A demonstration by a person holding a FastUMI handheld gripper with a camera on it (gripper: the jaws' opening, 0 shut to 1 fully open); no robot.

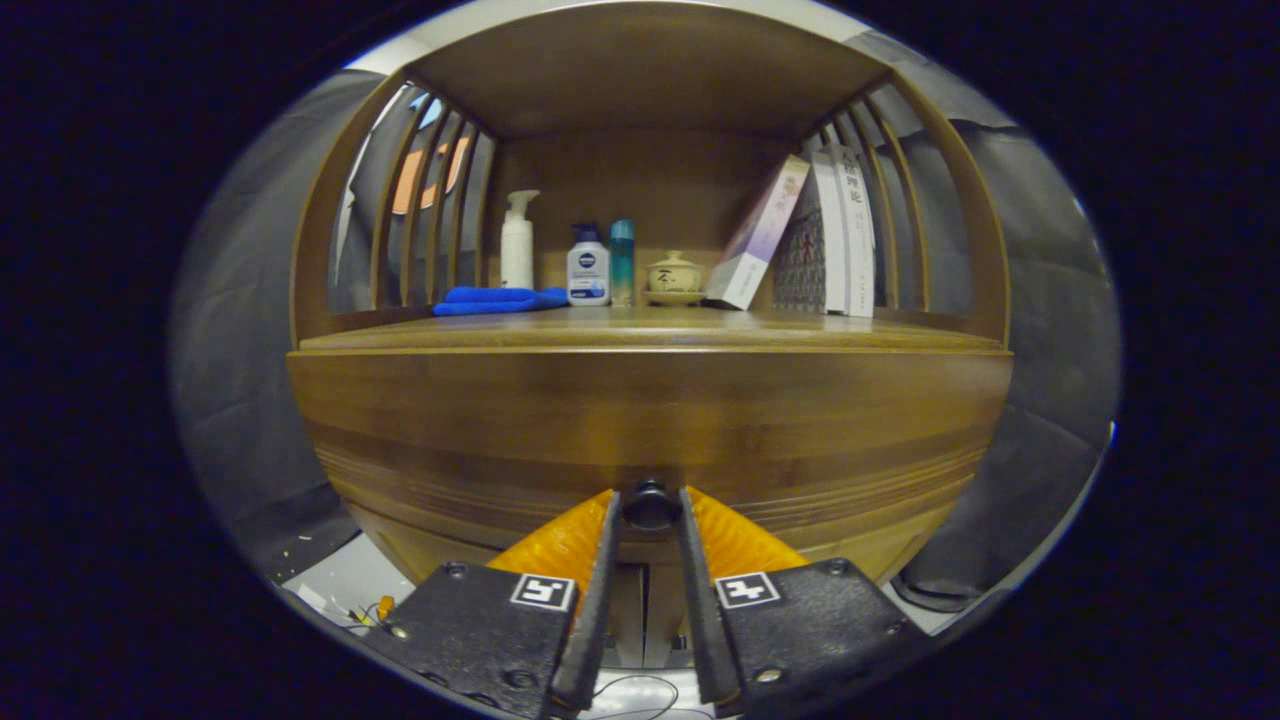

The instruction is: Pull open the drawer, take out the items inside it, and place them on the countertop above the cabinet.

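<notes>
Jaws flanking knob (pixel 651 505) on drawer (pixel 650 430) front.

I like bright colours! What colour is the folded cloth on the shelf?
Blue. The cloth lies beside the bottles, best seen in the gripper view. The tongs sit around the knob.

tongs (pixel 650 505), square coded markers on textured plates; visible screws

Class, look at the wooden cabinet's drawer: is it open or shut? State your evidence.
Shut. The drawer front sits flush under the countertop, with no interior showing. The gripper has its fingers on either side of the knob.
</notes>
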